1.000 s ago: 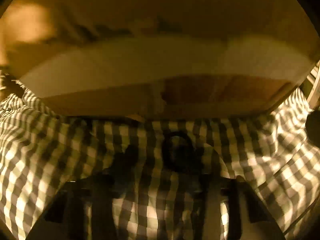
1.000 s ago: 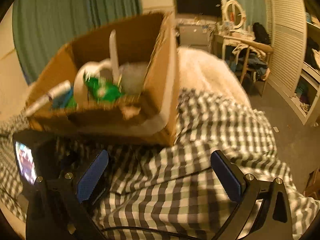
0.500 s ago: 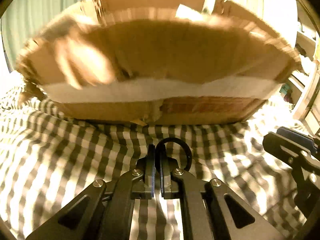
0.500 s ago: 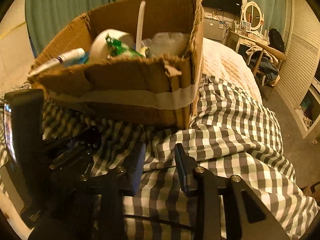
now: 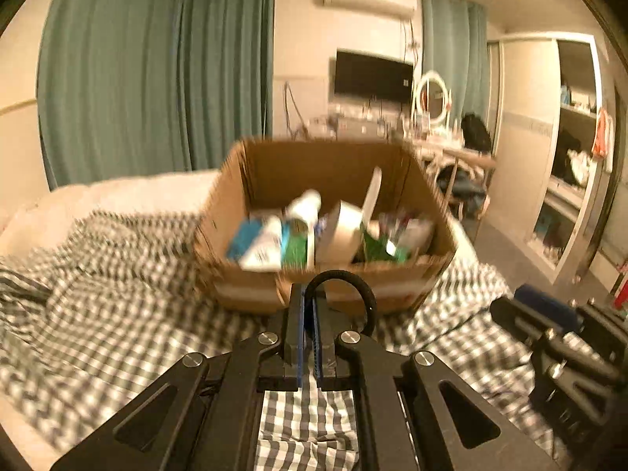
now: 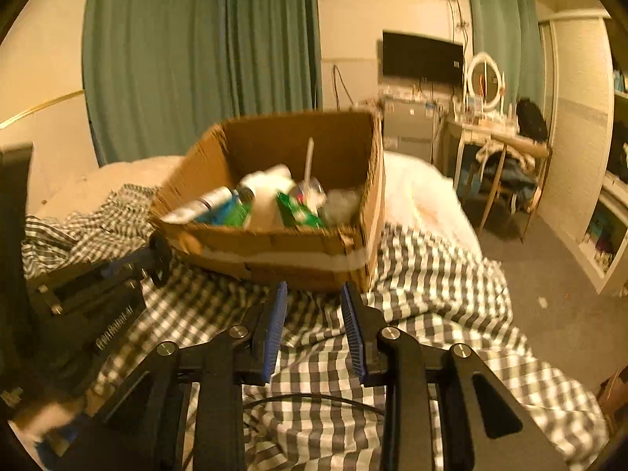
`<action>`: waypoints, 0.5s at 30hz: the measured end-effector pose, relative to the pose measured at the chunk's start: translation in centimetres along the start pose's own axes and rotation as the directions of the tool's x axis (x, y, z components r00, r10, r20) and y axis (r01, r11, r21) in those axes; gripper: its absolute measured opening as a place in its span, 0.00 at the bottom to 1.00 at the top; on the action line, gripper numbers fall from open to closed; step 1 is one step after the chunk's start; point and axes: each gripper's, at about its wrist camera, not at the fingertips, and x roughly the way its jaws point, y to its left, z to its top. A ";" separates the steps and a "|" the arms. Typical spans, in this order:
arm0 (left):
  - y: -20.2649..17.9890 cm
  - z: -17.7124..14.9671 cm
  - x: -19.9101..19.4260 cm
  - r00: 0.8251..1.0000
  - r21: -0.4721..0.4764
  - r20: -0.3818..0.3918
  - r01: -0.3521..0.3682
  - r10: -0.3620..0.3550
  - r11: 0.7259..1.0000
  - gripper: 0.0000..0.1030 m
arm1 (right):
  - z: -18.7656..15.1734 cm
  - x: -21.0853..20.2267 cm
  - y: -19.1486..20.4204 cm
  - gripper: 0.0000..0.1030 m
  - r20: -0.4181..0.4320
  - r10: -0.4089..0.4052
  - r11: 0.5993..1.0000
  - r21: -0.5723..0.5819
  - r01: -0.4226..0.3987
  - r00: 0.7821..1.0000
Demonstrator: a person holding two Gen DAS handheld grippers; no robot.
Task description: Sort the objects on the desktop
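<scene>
Left wrist view: the grey-and-white checked bedcover (image 5: 117, 314) fills the field from 7 to 10 o'clock. The left claw (image 5: 308, 306) sits at 6 o'clock with its blue pads pressed together, pinching a thin black elastic hair loop (image 5: 355, 286) that arches up and to the right of the fingertips, clear of the bedding. Directly beyond, at 12 o'clock from the claw, stands the open brown cardboard box (image 5: 416, 274) on the bed, holding a blurred mix of white tubes, green packets and a white roll; individual items cannot be told apart. The right claw's black frame shows at 4 o'clock. Right wrist view: the left claw's black body occupies 9 o'clock, just beside the box's near-left corner. The same box (image 6: 369, 196) lies at 12 o'clock. The right claw (image 6: 314, 294) at 6 o'clock has its blue pads partly spread with nothing between them, above the bedcover.
</scene>
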 end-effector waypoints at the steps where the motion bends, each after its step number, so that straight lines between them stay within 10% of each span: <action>1: 0.1 0.6 -1.1 1.000 -0.004 0.020 0.003 -0.002 1.000 0.03 | 0.3 -0.6 0.3 0.27 0.014 -0.001 1.000 -0.006 0.001 1.000; 15: 3.0 5.9 -8.2 0.990 -0.050 0.143 0.024 -0.016 0.998 0.04 | 5.7 -10.2 3.7 0.27 0.205 0.063 0.998 -0.022 -0.060 0.977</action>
